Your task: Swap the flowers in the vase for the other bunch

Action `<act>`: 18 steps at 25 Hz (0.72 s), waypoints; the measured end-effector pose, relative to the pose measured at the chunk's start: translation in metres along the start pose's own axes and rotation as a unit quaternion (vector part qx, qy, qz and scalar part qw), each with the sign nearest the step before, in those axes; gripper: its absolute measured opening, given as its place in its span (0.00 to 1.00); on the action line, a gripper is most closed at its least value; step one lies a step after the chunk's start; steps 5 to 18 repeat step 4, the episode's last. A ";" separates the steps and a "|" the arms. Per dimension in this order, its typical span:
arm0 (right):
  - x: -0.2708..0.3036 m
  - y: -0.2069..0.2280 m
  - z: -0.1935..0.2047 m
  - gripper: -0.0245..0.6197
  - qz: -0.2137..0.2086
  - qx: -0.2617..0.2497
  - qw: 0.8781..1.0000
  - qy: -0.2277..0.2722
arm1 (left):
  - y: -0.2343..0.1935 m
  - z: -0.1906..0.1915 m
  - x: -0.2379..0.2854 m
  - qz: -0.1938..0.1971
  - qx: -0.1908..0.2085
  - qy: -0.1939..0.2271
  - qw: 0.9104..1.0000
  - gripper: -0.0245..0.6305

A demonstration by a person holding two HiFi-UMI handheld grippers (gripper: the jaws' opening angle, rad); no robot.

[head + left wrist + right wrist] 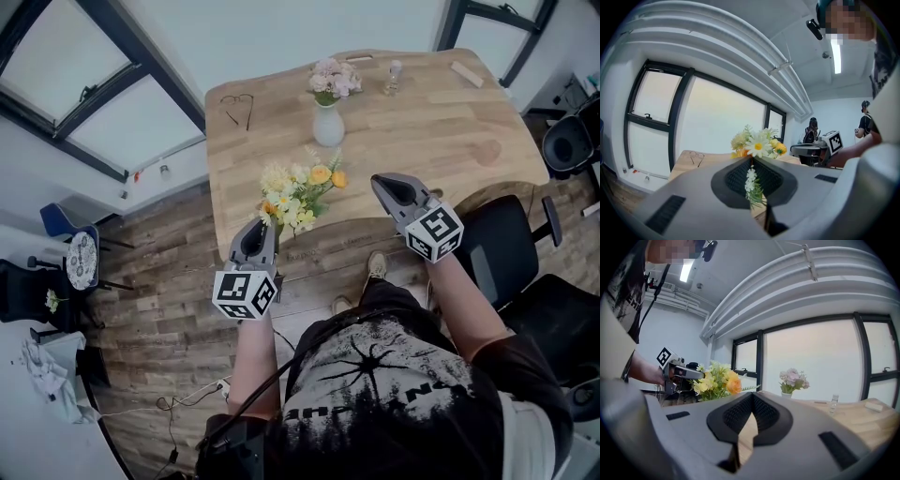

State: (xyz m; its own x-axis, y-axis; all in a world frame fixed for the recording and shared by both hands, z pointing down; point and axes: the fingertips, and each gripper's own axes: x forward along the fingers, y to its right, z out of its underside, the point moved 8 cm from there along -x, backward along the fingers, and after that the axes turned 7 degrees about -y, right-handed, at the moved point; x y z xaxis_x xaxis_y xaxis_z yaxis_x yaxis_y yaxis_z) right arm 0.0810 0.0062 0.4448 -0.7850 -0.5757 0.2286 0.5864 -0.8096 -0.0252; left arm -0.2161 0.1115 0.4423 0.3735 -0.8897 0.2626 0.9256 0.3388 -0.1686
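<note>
My left claw (266, 227) clamped on yellow bunch (298, 195), near side of vase (328, 125), at tabletop (431, 131) edge. My right claw (381, 181) shut, empty, right of vase. Pink flowers (334, 79) in vase. Step 1 pending, I judge: open right claw, pinch pink stems above vase rim, lift.

Left gripper (266, 225): held out ahead of the body, about level. The jaws are closed on the stems of the yellow bunch (298, 195), and the left gripper view shows a sprig pinched between the pads.

Right gripper (382, 181): also about level, its jaws pressed together with nothing between them.

The two grippers are well apart, and the right one sits higher in the head view. Left forearm (251, 361) and right forearm (466, 298) are bare, both stretched forward from the torso. Both marker cubes face the head camera.
</note>
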 end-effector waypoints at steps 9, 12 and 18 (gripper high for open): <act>0.000 -0.001 0.001 0.06 -0.002 0.000 1.000 -0.003 | 0.001 0.000 0.000 0.000 0.003 -0.002 1.000 0.07; 0.000 -0.001 0.001 0.06 -0.002 0.000 1.000 -0.003 | 0.001 0.000 0.000 0.000 0.003 -0.002 1.000 0.07; 0.000 -0.001 0.001 0.06 -0.002 0.000 1.000 -0.003 | 0.001 0.000 0.000 0.000 0.003 -0.002 1.000 0.07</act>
